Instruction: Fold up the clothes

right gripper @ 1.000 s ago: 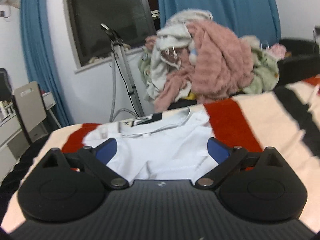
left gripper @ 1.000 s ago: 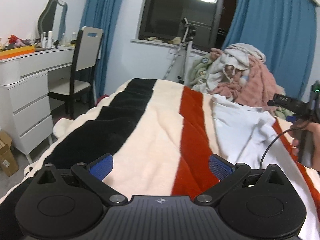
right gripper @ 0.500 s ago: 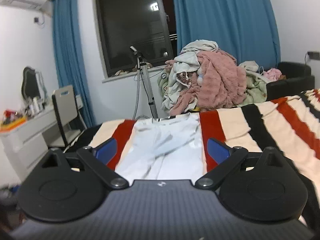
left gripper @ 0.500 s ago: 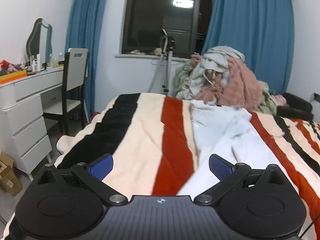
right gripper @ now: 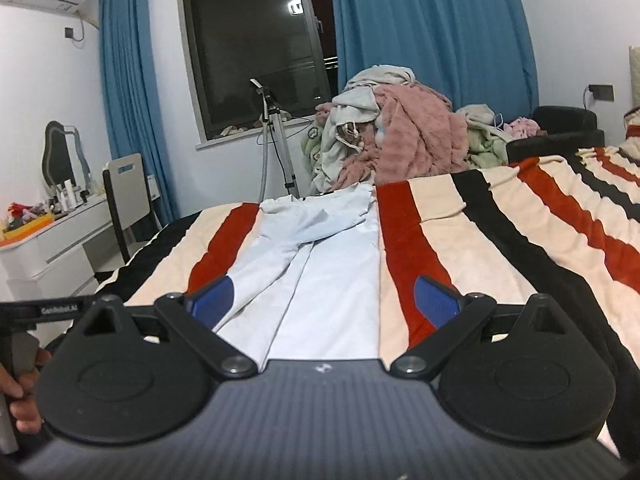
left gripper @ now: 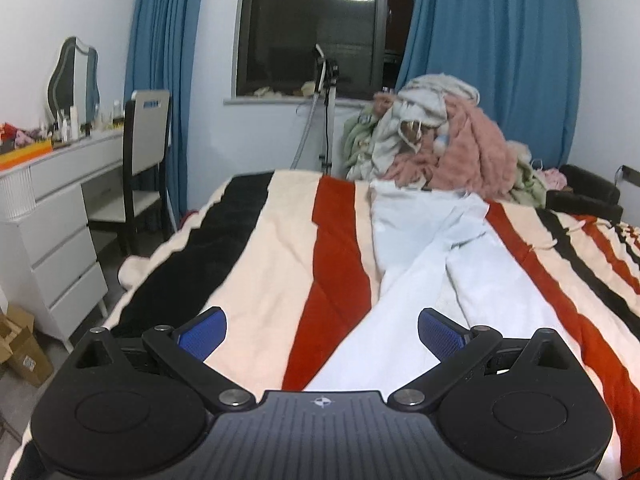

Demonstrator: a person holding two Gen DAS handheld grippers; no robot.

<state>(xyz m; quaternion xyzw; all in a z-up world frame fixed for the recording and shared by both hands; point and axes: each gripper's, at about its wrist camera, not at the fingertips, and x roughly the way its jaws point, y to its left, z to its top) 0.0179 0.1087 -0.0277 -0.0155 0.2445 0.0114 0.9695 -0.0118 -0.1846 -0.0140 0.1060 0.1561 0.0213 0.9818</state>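
Note:
Pale blue trousers (left gripper: 436, 256) (right gripper: 320, 280) lie stretched lengthwise on the striped bed blanket (left gripper: 272, 264), waistband at the far end, legs running toward me. My left gripper (left gripper: 322, 330) stands open above the near end of one leg, nothing between its blue pads. My right gripper (right gripper: 324, 300) is open too, held above the near leg ends with both legs showing between its fingers. In the right wrist view a hand (right gripper: 20, 396) holds the left gripper's handle at the left edge.
A heap of clothes (left gripper: 436, 144) (right gripper: 396, 140) is piled at the bed's far end. A tripod (left gripper: 326, 112) stands by the window. A white dresser (left gripper: 48, 216) and chair (left gripper: 144, 160) are left of the bed, a cardboard box (left gripper: 20, 352) on the floor.
Both grippers have drawn back from the waistband end toward the foot of the trousers and risen. The trousers now lie stretched out full length. Both grippers stay open.

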